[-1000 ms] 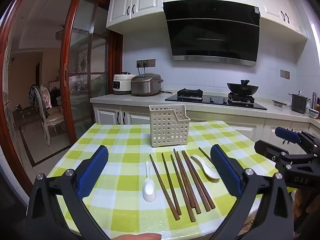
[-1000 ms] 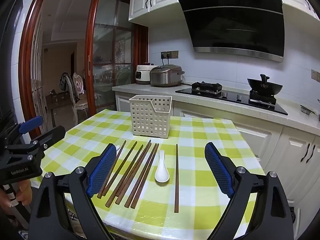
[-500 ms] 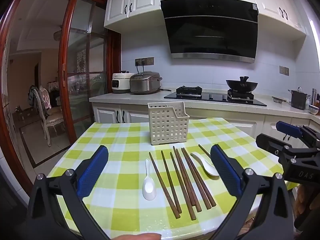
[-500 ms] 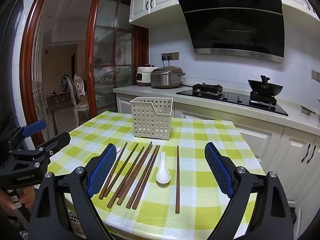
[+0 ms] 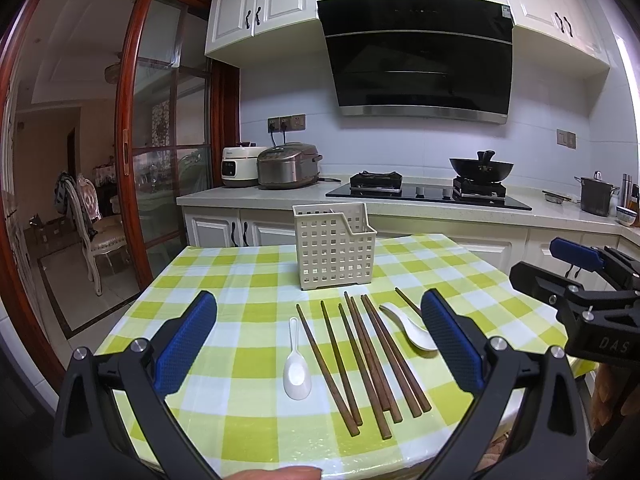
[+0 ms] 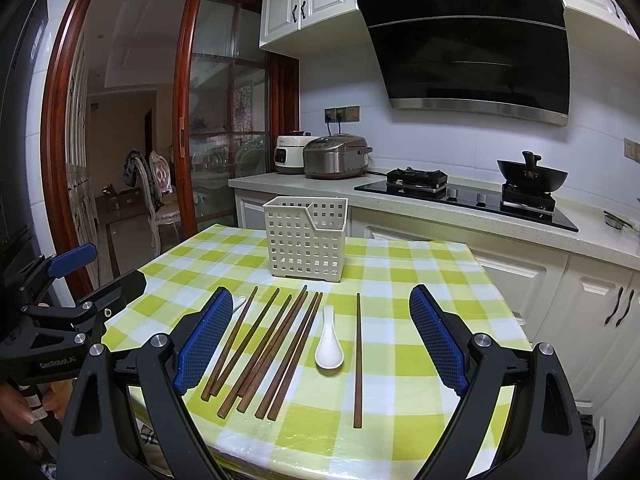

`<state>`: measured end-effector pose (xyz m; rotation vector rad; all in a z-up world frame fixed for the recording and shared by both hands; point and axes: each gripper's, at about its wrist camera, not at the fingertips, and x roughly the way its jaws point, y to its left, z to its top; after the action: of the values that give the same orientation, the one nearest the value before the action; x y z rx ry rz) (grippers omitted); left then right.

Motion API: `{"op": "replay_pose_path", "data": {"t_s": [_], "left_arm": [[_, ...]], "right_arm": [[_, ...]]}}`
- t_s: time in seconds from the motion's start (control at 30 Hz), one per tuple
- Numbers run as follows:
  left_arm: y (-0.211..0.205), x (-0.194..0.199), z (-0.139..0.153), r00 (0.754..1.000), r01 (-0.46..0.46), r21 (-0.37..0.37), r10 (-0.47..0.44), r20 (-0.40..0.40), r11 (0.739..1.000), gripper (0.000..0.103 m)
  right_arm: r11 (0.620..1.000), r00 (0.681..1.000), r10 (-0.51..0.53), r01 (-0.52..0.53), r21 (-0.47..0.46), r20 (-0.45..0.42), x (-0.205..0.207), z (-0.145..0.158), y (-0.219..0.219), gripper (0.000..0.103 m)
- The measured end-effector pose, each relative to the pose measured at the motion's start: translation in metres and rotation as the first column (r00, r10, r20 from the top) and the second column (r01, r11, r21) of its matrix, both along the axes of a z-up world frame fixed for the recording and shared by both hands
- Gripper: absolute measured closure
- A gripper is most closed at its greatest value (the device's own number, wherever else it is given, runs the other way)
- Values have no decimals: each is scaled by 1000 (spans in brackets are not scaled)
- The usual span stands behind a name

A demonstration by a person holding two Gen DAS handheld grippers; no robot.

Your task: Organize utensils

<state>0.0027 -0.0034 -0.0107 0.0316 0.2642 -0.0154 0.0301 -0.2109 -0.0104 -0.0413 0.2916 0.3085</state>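
Note:
A cream perforated utensil holder (image 5: 333,246) stands upright at the middle of the table; it also shows in the right wrist view (image 6: 307,239). Several brown chopsticks (image 5: 370,354) lie side by side in front of it, with one lone chopstick (image 6: 357,358) apart at the right. One white spoon (image 5: 296,368) lies left of the chopsticks, another white spoon (image 6: 329,345) right of them. My left gripper (image 5: 320,344) is open and empty above the near table edge. My right gripper (image 6: 320,340) is open and empty, likewise above the near edge.
The table has a green-and-white checked cloth (image 5: 224,280). Behind it runs a kitchen counter (image 5: 400,204) with rice cookers, a hob and a wok. A glass sliding door (image 5: 168,160) and a chair stand at the left. White cabinets (image 6: 600,320) are close on the right.
Both grippers have shifted slightly, and the table and holder sit a little lower in the views. Nothing on the table has moved. Both grippers stay open.

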Motion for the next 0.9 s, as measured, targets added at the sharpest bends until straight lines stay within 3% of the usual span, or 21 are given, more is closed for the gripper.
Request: {"op": "replay_pose_path", "data": {"t_s": [0.9], "left_arm": [[0, 0, 1, 1000, 0, -2, 0, -2, 1000, 4]], "right_arm": [[1000, 1000, 10, -10, 1, -10, 3, -4, 8, 18]]}}
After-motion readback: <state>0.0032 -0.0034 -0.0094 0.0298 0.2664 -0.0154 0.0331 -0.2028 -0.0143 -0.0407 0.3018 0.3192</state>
